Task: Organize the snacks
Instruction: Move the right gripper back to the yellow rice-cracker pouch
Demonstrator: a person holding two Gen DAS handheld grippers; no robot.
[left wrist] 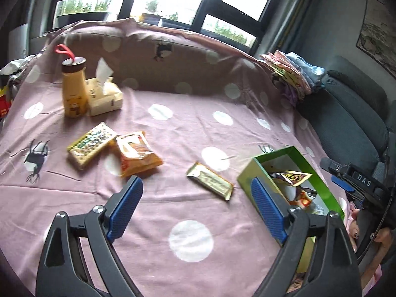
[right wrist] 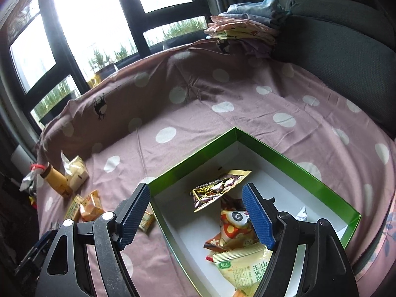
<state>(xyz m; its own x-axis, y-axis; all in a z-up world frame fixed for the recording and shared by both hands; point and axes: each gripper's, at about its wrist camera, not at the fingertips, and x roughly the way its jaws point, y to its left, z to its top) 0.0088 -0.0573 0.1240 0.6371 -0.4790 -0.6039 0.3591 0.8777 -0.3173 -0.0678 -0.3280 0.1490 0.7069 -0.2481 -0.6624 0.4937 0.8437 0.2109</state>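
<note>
So both grippers are empty. Left gripper (left wrist: 196,206) has its blue ribbed pads spread wide with nothing between them, hanging over the pink polka-dot sheet (left wrist: 173,113). Right gripper (right wrist: 196,216) is likewise spread apart and holds nothing, hovering over the near-left corner of the green box (right wrist: 284,158). That box is an open shallow carton — bright green outside, white inside — sitting on the sheet at the right side of the left wrist view. Inside it: a gold and dark-brown foil packet (right wrist: 217,188) lying tilted toward the middle, an orange-red packet with a panda face (right wrist: 232,225) partly behind the right pad, and a pale yellow bag with green Chinese lettering (right wrist: 247,269) at the near end. Something white shows in the right corner of the box; can't tell what it is. Still loose on the sheet: a gold bar-shaped wrapper (left wrist: 210,180) just left of the box, an orange crinkled pouch (left wrist: 137,154) further left, and a flat yellow-green pack with a busy print (left wrist: 90,144) touching that pouch on its left. Behind those stand a tan bottle with a dark cap and red loop (left wrist: 74,91) and a cream tissue pack (left wrist: 105,96), side by side and touching. Folded clothes (left wrist: 294,74) are stacked at the far right edge of the sheet, next to grey cushions (left wrist: 346,123) — well apart from the snacks.
</note>
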